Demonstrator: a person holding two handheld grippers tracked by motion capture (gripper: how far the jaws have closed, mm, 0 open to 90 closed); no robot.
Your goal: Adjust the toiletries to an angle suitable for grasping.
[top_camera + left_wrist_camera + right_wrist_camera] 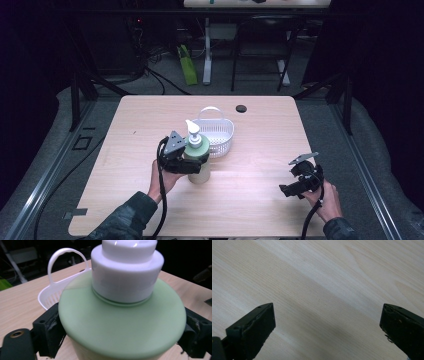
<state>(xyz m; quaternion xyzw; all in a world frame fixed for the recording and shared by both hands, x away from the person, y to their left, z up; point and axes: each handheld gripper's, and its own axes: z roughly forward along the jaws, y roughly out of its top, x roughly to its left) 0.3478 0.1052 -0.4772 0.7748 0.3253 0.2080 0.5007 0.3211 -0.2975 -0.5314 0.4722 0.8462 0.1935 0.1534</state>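
Note:
A pale green soap bottle (199,167) with a white pump top (192,130) stands upright near the middle of the wooden table (250,150), just in front of a white plastic basket (218,134). My left gripper (198,163) reaches in from the left and is shut on the bottle below its shoulder. In the left gripper view the bottle (122,322) sits between the two black jaws, which flank it left and right and touch its sides, with the basket (53,293) behind. My right gripper (285,190) rests open at the front right, with bare wood under it (327,325).
A small black disc (241,108) lies on the table behind the basket. A green object (187,65) and desk legs stand on the floor beyond the far edge. Bare wood stretches between the two grippers.

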